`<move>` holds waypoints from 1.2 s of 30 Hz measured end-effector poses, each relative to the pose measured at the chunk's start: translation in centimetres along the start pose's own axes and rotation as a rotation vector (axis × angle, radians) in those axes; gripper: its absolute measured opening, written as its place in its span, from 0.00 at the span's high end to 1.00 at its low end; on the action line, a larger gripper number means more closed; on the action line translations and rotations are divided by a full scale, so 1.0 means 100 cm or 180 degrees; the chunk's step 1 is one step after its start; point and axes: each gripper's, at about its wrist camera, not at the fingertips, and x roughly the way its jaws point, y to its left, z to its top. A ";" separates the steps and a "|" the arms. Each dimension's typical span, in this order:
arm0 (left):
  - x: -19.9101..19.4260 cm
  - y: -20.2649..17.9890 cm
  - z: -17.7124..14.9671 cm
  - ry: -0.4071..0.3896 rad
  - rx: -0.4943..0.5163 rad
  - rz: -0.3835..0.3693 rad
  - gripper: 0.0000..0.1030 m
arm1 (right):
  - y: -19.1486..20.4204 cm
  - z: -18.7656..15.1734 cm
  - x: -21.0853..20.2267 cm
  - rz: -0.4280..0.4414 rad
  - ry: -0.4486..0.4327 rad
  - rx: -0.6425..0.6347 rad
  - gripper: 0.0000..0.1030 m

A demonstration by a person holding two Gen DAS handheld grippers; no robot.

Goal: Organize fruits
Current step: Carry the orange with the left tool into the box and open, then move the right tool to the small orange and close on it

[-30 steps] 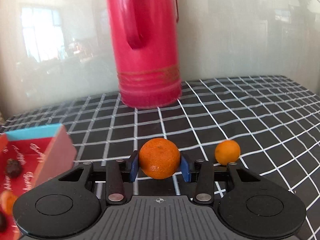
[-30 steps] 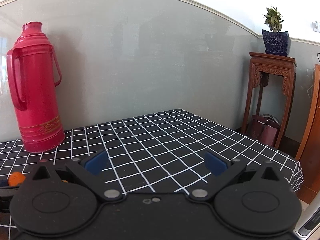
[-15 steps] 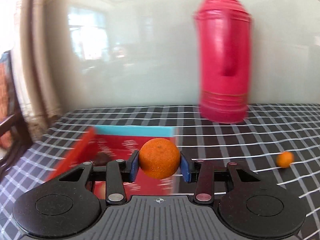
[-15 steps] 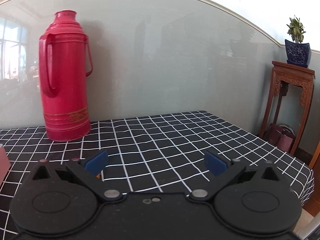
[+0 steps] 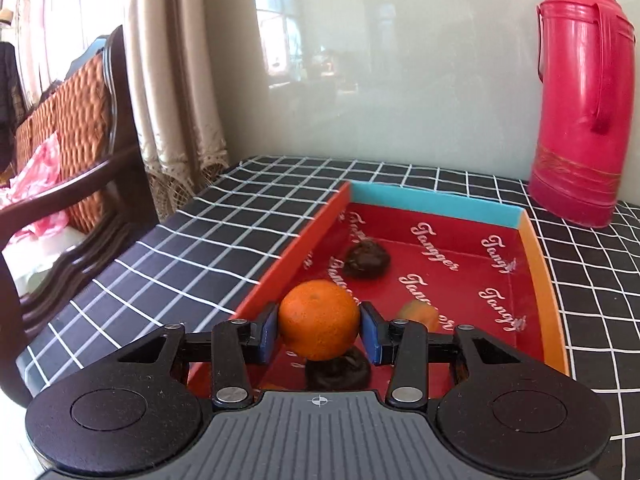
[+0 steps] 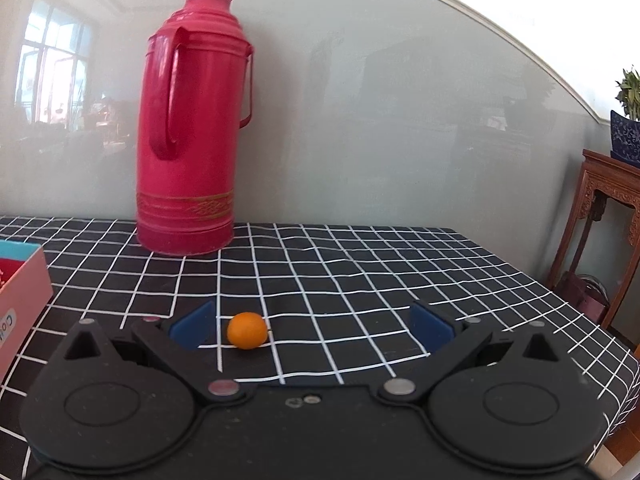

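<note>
while the left fingers [image 5: 266,332] clamp an orange [image 5: 319,325], the red box [image 5: 542,280] holds dark fruits [image 5: 367,259].

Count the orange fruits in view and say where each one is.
3. One orange is clamped in the left gripper above the red box. One orange fruit lies inside the box. A small orange sits on the tablecloth. The grippers may hide more.

left tool [image 5: 319,330] clamped on something, right tool [image 6: 312,326] spread wide.
</note>
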 end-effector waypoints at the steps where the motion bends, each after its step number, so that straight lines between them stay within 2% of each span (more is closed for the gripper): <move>1: 0.000 -0.001 0.001 -0.0025 0.0014 0.0027 0.58 | 0.002 0.000 0.001 0.0010 0.0012 -0.0012 0.06; 9: -0.014 0.010 0.000 -0.0093 -0.0059 -0.0162 0.42 | 0.016 -0.001 0.008 0.0064 0.0073 -0.0091 0.06; 10: -0.017 0.012 0.000 -0.0110 -0.0068 -0.0196 0.37 | 0.017 -0.001 0.009 0.0078 0.0090 -0.0087 0.06; 11: -0.019 0.014 0.001 -0.0131 -0.0081 -0.0207 0.29 | 0.017 0.000 0.011 0.0084 0.0102 -0.0087 0.06; 13: -0.026 0.018 0.001 -0.0219 -0.0106 -0.0136 0.18 | 0.018 0.001 0.014 0.0092 0.0127 -0.0086 0.06; 18: -0.037 0.033 0.002 -0.0305 -0.0179 -0.0127 0.17 | 0.021 0.003 0.028 0.0152 0.0251 -0.0079 0.06; 23: -0.040 0.049 -0.007 -0.0276 -0.0209 -0.0067 0.16 | 0.023 0.005 0.051 0.0277 0.0483 0.0007 0.07; 26: -0.037 0.058 -0.009 -0.0279 -0.0205 0.0009 0.16 | 0.023 0.006 0.063 0.0346 0.0619 0.0083 0.12; 30: -0.035 0.071 -0.013 -0.0259 -0.0254 0.0083 0.16 | 0.025 0.006 0.077 0.0430 0.0804 0.0176 0.31; 34: -0.033 0.085 -0.016 -0.0229 -0.0286 0.0175 0.15 | 0.031 0.004 0.089 0.0428 0.0913 0.0156 0.39; 36: -0.031 0.093 -0.018 -0.0208 -0.0326 0.0223 0.15 | 0.034 0.004 0.092 0.0450 0.0949 0.0144 0.51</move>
